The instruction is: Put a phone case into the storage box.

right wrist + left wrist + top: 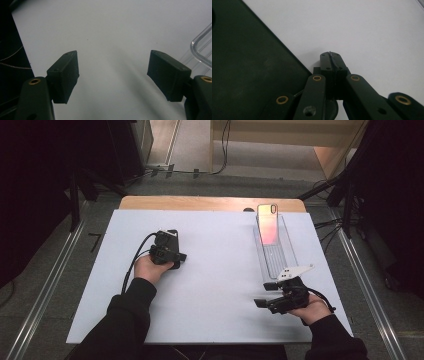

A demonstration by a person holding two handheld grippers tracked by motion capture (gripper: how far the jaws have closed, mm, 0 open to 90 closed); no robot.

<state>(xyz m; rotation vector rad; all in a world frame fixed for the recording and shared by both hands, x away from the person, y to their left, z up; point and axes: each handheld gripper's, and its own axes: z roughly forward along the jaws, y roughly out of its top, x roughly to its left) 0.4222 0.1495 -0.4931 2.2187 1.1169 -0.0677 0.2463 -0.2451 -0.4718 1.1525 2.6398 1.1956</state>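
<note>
The phone (267, 224) leans in a clear tray (280, 257) at the far right, just beyond the wide-jawed empty right gripper (261, 302), while the left gripper (172, 265), jaws together and empty, rests mid-surface, well apart.

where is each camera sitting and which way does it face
High view: above the person's side, looking forward and down on the white table; both forearms, the left claw, the right claw, and a phone case in a clear tray.
Left gripper view: on the left claw, facing the table; jaws shut.
Right gripper view: on the right claw, facing the table; jaws open.
Shared: the right gripper view and the high view both show the clear tray.
</note>
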